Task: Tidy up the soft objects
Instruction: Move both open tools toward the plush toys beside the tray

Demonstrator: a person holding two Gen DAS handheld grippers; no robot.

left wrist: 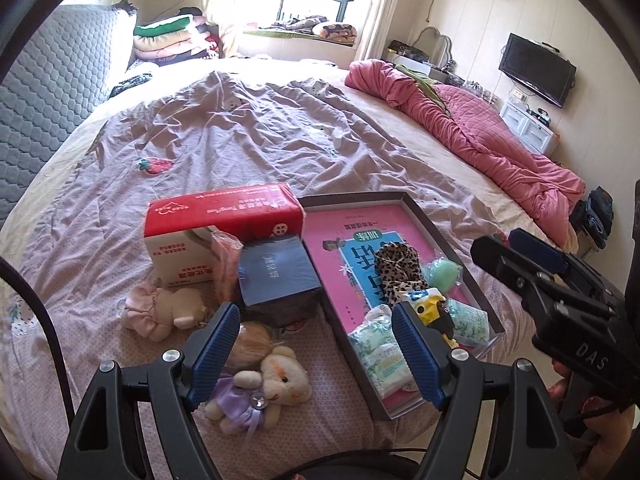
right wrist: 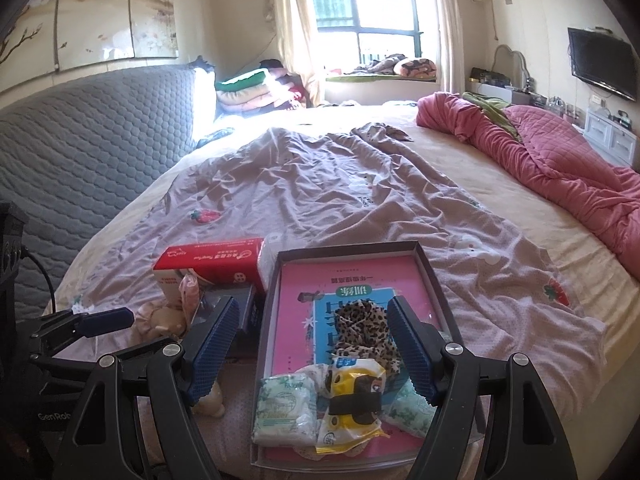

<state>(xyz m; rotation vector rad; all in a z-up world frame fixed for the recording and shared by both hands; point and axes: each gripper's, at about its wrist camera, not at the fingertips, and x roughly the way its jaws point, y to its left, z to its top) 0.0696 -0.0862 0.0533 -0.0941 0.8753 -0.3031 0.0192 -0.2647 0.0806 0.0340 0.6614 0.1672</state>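
A shallow grey box [left wrist: 404,196] [right wrist: 436,268] with a pink book lies on the bed. It holds a leopard-print cloth [left wrist: 398,270] [right wrist: 362,324], tissue packs [left wrist: 382,350] [right wrist: 286,406], a yellow packet [left wrist: 434,312] [right wrist: 354,400] and a green ball [left wrist: 444,274]. Left of the box lie a plush bear in a purple dress [left wrist: 260,390], a bear in a pink dress [left wrist: 168,308] and a round tan item [left wrist: 252,342]. My left gripper [left wrist: 316,352] is open above the purple-dressed bear. My right gripper [right wrist: 312,354] [left wrist: 516,248] is open over the box.
A red and white tissue carton [left wrist: 216,220] [right wrist: 212,264] and a dark blue box [left wrist: 278,274] stand left of the grey box. A rumpled pink quilt [left wrist: 480,136] lies at the bed's right. A grey padded headboard [right wrist: 88,140] is on the left.
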